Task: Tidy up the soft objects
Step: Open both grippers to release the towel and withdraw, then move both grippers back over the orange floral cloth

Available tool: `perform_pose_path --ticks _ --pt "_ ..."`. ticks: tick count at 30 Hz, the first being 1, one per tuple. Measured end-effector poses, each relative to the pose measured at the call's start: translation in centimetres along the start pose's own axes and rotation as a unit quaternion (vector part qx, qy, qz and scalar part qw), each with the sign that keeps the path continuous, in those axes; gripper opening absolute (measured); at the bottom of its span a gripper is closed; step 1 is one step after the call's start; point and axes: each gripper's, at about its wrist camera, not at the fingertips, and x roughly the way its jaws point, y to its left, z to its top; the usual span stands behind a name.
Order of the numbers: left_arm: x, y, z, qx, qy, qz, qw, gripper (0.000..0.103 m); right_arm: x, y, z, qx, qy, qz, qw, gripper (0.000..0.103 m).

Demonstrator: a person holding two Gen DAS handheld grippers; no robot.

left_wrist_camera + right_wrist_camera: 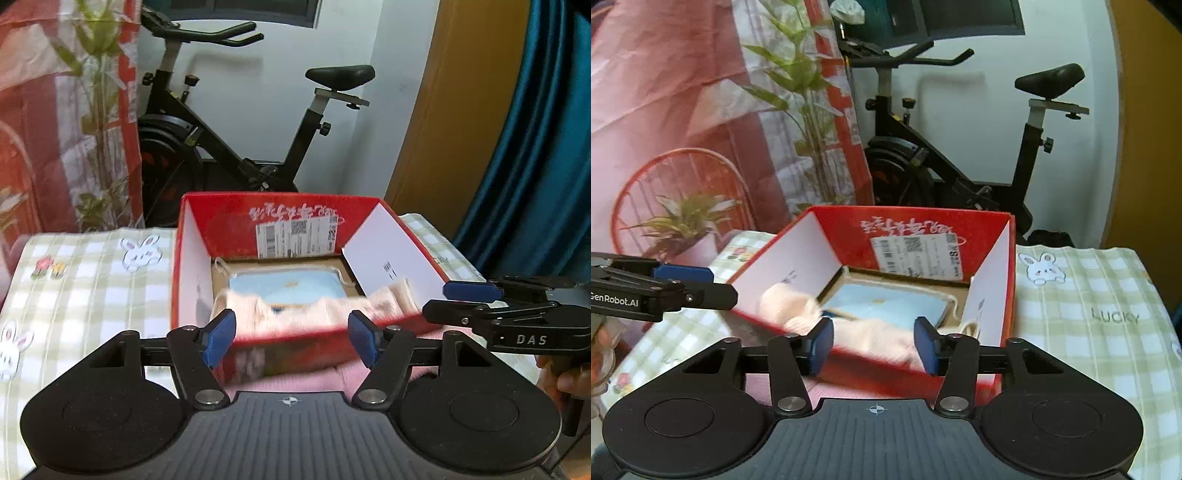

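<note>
A red cardboard box (295, 218) (923, 225) stands open on the checked tablecloth. On its floor lies a light blue folded item (288, 288) (886, 306) in a clear wrap. A cream fluffy garment (306, 314) (875, 332), blurred, lies across the near part of the box, over the front rim. My left gripper (291, 341) is open just before that rim, its blue pads apart from the garment. My right gripper (874, 345) is open too, the garment behind its gap and not pressed. Each gripper shows side-on in the other view: the right gripper (454, 301), the left gripper (701, 284).
A pink knit piece (314, 380) lies on the tablecloth (85, 280) (1089, 295) in front of the box. Behind the table stand an exercise bike (236, 147) (960, 158), a plant (798, 103) and a red wire frame (679, 184). A teal curtain (535, 147) hangs on the right.
</note>
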Motion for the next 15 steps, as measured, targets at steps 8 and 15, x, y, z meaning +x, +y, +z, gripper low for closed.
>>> perform_pose_path --ticks 8,15 --pt "-3.3 0.5 -7.7 -0.054 0.036 -0.009 0.9979 0.069 -3.3 1.7 -6.6 0.007 0.036 0.014 0.999 0.06" --pt "-2.5 0.6 -13.2 -0.099 0.078 -0.014 0.9919 0.064 -3.9 3.2 -12.2 0.023 0.087 0.019 0.996 0.059"
